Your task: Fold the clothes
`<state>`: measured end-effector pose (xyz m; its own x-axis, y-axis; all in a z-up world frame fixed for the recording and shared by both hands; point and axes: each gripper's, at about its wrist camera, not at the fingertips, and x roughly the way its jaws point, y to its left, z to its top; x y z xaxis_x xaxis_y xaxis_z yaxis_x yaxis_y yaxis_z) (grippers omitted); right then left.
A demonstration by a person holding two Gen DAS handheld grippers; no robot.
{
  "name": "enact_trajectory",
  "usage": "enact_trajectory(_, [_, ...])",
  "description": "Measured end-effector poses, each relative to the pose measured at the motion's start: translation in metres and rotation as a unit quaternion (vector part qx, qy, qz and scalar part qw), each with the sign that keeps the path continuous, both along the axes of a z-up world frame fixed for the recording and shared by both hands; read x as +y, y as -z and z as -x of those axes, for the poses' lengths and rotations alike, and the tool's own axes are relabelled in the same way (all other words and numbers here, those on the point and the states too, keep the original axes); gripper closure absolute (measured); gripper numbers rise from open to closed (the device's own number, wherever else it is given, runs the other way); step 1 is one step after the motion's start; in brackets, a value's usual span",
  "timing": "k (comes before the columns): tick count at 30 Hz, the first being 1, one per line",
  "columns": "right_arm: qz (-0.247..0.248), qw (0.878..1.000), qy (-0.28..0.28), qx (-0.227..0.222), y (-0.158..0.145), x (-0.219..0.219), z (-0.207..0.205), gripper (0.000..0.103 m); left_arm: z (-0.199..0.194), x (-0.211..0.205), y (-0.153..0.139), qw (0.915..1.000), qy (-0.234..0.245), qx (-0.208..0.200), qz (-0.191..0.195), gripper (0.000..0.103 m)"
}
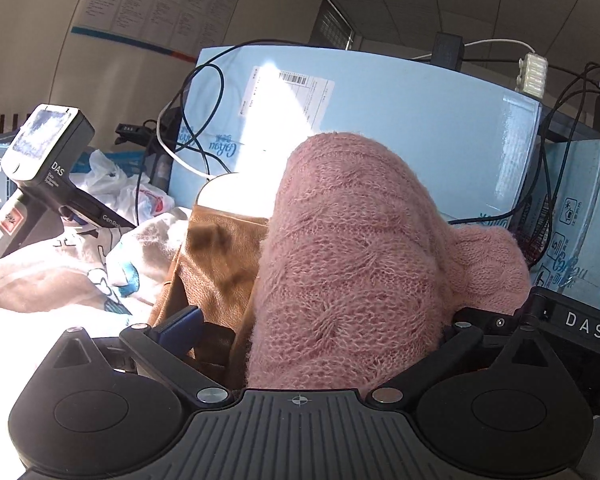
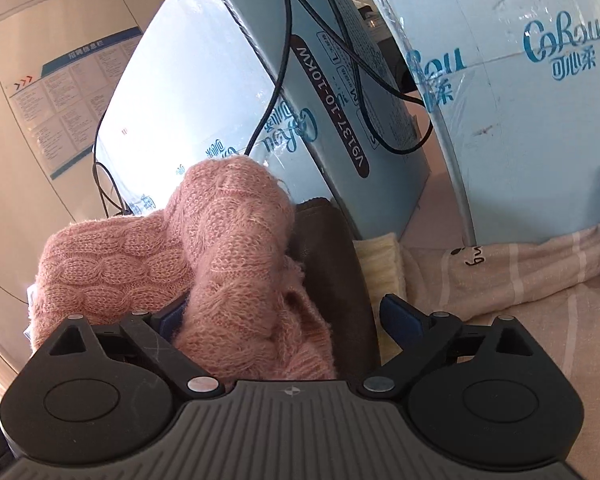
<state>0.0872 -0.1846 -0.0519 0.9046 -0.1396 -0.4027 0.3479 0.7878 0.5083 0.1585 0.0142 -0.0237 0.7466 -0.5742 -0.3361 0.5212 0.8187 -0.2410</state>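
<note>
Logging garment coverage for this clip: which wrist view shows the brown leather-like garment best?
The left wrist view: the brown garment lies lit and creased beside the pink knit sweater. The right wrist view shows no tan leather, only a dark brown cloth behind the sweater, possibly another item.

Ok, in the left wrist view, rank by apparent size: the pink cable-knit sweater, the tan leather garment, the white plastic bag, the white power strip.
1. Pink cable-knit sweater, though it sits nearest the lens, which inflates it.
2. Tan leather garment, partly hidden behind the sweater.
3. White plastic bag.
4. White power strip, farthest off, so its true size is unsure.
</note>
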Motion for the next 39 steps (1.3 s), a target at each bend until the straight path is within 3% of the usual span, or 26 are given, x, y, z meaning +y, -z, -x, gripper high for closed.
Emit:
enact_trajectory(8, [-0.004,1.0,0.015,0.005,0.008,-0.001,-0.003,0.005,-0.013,-0.017,0.007,0.9997,-0.006,0.006,-0.025,0.0])
enact_trajectory(16, [-0.003,1.0,0.024,-0.001,0.012,0.0,-0.001,0.005,-0.013,-0.015,0.009,0.9998,-0.005,0.006,-0.017,0.0])
enact_trajectory(23, [-0.016,1.0,0.022,-0.009,0.013,-0.002,0.003,0.0,0.012,0.004,-0.003,0.9997,-0.007,-0.021,0.005,0.0])
enact_trajectory(28, [-0.003,1.0,0.027,-0.013,0.007,0.003,0.008,0.0,0.041,0.017,-0.019,0.995,-0.038,-0.085,0.036,0.0])
enact_trajectory(32, [-0.005,0.999,0.038,-0.012,-0.014,0.008,0.016,0.0,0.044,0.018,-0.025,0.9958,-0.039,-0.076,0.034,0.0])
enact_trajectory(39, [0.041,0.998,0.052,0.001,-0.068,0.014,0.043,0.0,0.043,0.016,-0.038,0.9977,-0.05,-0.044,0.016,0.0])
